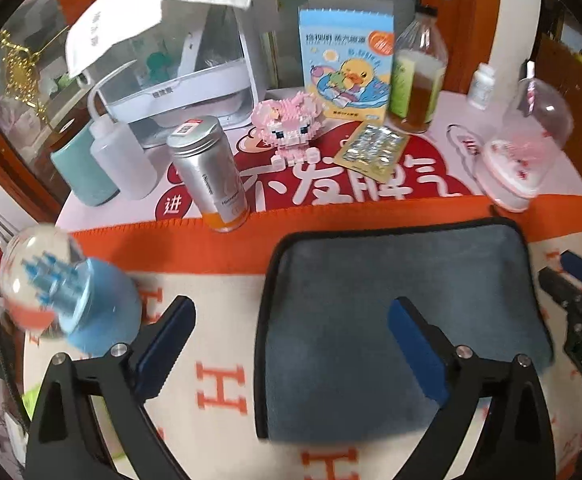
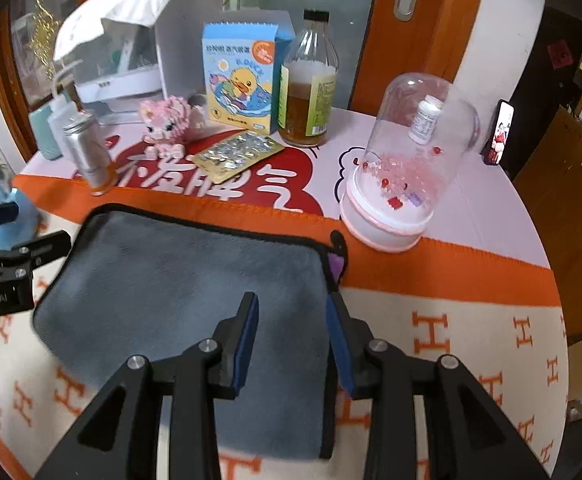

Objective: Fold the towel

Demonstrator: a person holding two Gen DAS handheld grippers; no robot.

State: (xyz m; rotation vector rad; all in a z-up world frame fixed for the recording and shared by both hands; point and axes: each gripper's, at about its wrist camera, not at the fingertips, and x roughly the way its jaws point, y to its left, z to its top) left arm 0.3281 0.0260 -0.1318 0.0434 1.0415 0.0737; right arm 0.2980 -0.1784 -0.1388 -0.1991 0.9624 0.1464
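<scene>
A grey towel [image 1: 403, 300] with black trim lies folded flat on the cream and orange blanket [image 1: 219, 392]. It also shows in the right wrist view [image 2: 179, 280]. My left gripper [image 1: 291, 320] is open and empty, its jaws wide apart over the towel's left edge. My right gripper [image 2: 295, 316] is open and empty over the towel's right edge, the jaws a modest gap apart. A purple tag [image 2: 337, 266] sticks out at the towel's far right corner. Each gripper shows at the edge of the other's view.
Behind the towel stand a silver can [image 1: 211, 176], a pink brick figure [image 1: 287, 124], a blister pack [image 1: 375, 150], a blue duck box [image 1: 347, 64], a glass bottle [image 1: 419, 80] and a domed pink ornament [image 2: 407, 168]. A blue snow globe [image 1: 63, 284] sits at the left.
</scene>
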